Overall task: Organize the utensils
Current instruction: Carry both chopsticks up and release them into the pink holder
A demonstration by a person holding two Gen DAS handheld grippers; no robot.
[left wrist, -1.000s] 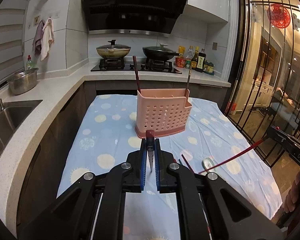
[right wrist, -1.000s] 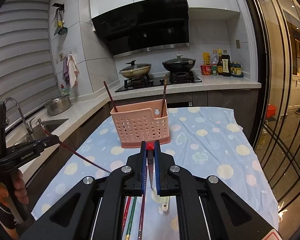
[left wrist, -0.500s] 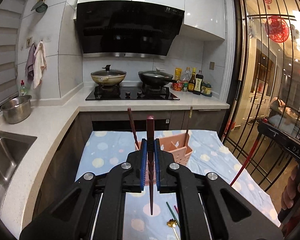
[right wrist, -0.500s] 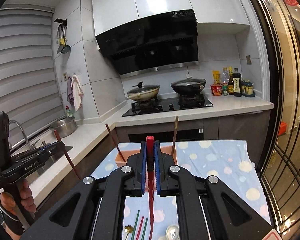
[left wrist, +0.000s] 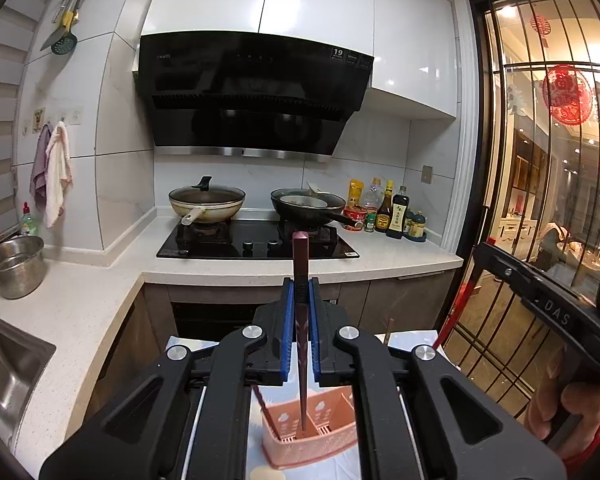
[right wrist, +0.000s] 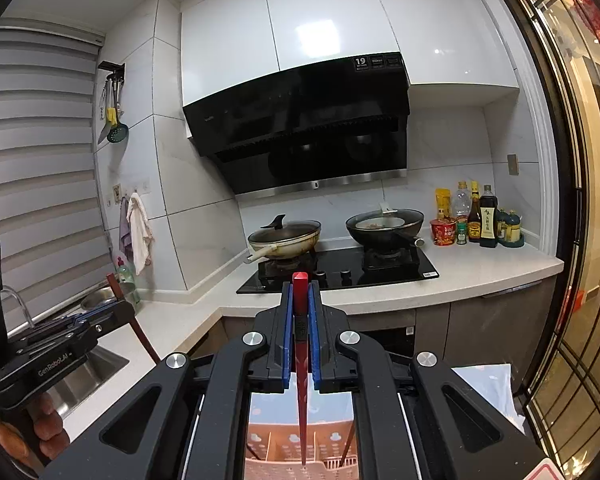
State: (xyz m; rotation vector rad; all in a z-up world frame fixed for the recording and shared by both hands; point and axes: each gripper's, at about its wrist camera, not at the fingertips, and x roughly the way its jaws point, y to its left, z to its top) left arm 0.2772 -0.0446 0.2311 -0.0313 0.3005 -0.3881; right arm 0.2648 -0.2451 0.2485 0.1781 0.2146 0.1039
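Note:
My left gripper (left wrist: 300, 300) is shut on a dark maroon chopstick (left wrist: 301, 344) held upright, its tip down inside the pink perforated utensil holder (left wrist: 312, 436) below. My right gripper (right wrist: 300, 304) is shut on a red chopstick (right wrist: 301, 360), also upright, its tip over the pink holder (right wrist: 300, 456). The holder has another dark chopstick (left wrist: 265, 404) standing in it. The left gripper shows in the right wrist view (right wrist: 112, 312), and the right gripper shows in the left wrist view (left wrist: 484, 256).
A stove (left wrist: 256, 240) with two pans, bottles (left wrist: 396, 216) and a range hood (left wrist: 252, 96) stand behind. A sink (left wrist: 8, 364) and steel pot (left wrist: 14, 264) are on the left counter. A barred glass door (left wrist: 540, 200) is at the right.
Both grippers have risen and tilted up over the holder, each bringing its chopstick upright. The holder has dropped to the bottom of both views.

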